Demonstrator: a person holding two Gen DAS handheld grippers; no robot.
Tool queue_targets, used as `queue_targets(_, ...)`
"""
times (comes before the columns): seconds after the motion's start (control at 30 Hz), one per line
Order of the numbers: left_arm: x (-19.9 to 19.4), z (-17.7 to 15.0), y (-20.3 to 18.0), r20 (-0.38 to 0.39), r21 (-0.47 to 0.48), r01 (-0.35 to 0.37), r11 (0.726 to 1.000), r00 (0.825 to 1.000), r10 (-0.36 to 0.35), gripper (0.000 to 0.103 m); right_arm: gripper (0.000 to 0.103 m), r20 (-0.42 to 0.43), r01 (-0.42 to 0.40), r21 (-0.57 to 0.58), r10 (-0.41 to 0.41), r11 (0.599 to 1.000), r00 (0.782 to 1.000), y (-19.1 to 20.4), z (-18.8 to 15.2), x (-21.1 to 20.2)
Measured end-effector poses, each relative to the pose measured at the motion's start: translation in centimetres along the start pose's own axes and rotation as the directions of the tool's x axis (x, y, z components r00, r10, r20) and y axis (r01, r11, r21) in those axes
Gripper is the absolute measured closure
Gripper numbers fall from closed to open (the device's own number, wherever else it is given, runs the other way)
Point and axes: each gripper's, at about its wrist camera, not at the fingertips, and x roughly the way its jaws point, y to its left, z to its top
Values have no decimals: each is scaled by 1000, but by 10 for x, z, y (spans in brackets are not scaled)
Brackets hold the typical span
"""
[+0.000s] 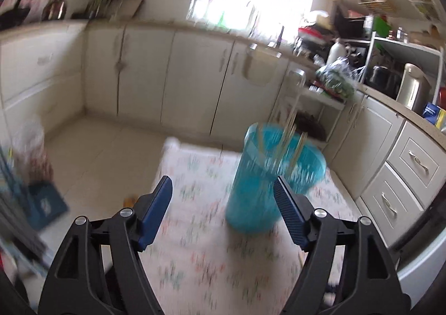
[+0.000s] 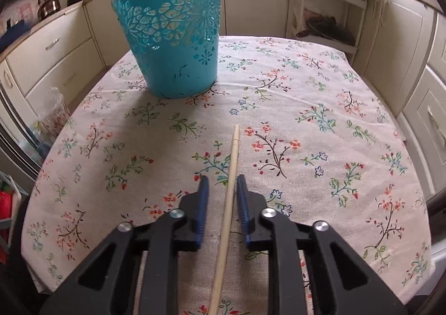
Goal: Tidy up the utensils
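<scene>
Chopstick (image 2: 229, 203) is seen lying on the floral tablecloth (image 2: 320, 125), running between the right gripper's (image 2: 222, 184) narrowly parted pads without visible contact. Farther off, at 11 o'clock, the teal basket (image 2: 172, 33) stands upright. The left gripper (image 1: 223, 184) is held wide apart; blurred chopsticks (image 1: 290, 131) are seen inside the basket (image 1: 251, 189) at 1 o'clock.

The left wrist view is smeared by motion: the teal basket (image 1: 257, 175) and the thin sticks (image 1: 290, 131) rising from it are streaked, so their count cannot be told. Left of the basket, a dark blue object (image 1: 46, 205) is unreadable. In the right wrist view, the wooden chopstick (image 2: 227, 212) runs off the bottom edge, its near end unseen.
</scene>
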Motion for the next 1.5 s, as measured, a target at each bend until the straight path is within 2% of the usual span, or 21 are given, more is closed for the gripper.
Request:
queue_targets(0.07,-2,-15,12,-38,-28,-8,1000,999,7,32,92,-9,-104,145,106,984,994,-23,0,-1)
queue_targets(0.1,-3,-22,18,-53,-39,-6,999,999,4,32,92,-7,-100,175,103,980,995,-29,0,-1)
queue_targets(0.2,-9,-34,31,-78,-42,-19,999,997,16,32,91,-5,-94,162,96,982,995,-29,-1,-2)
queue_targets(0.27,-11,-34,36,-78,-50,-22,999,997,18,32,83,-4,-86,121,87,989,996,-21,-1,-4)
queue_targets(0.3,-13,-34,38,-76,-56,-21,998,997,17,31,75,-3,-90,114,91,989,996,-18,-1,-6)
queue_targets(0.37,-16,-34,42,-71,-64,-19,998,997,14,31,71,0,-48,64,48,997,999,-10,-3,-5)
queue_targets(0.43,-16,-35,44,-72,-69,-16,997,997,11,31,82,4,39,-18,-38,999,999,1,-3,-3)
queue_targets(0.47,-16,-35,46,-75,-71,-14,997,997,9,31,84,4,56,-29,-56,998,998,3,-4,-2)
queue_targets(0.53,-16,-35,45,-79,-79,-8,997,997,1,31,97,-12,30,15,-30,999,999,-4,-2,-2)
queue_targets(0.6,-18,-35,45,-76,-78,-6,997,997,0,31,97,-28,-64,128,68,990,997,-20,-2,-3)
queue_targets(0.63,-17,-34,44,-75,-77,-6,997,997,0,31,97,-31,-76,149,81,986,996,-23,-3,-4)
queue_targets(0.73,-17,-33,44,-75,-84,-8,996,997,2,30,97,-30,-48,122,52,991,998,-19,-4,-4)
queue_targets(0.87,-14,-36,40,-86,-72,-10,997,996,4,30,97,-9,81,-58,-81,995,997,8,-5,-4)
queue_targets(0.97,-14,-38,35,-83,-49,-9,999,997,4,30,97,-31,-52,66,54,996,998,-7,-3,-8)
queue_targets(1.07,-18,-38,27,-69,-7,-16,1000,997,15,29,97,52,-186,180,179,966,982,-27,2,-26)
queue_targets(1.17,-18,-39,19,-66,32,-34,999,997,36,28,97,140,-278,204,253,939,957,-30,4,-44)
queue_targets(1.3,-18,-41,12,-76,74,-59,996,995,65,26,97,227,-362,206,315,909,921,-27,8,-66)
queue_targets(1.5,-17,-45,4,-88,117,-93,989,991,103,23,97,327,-423,199,347,884,879,-23,21,-92)
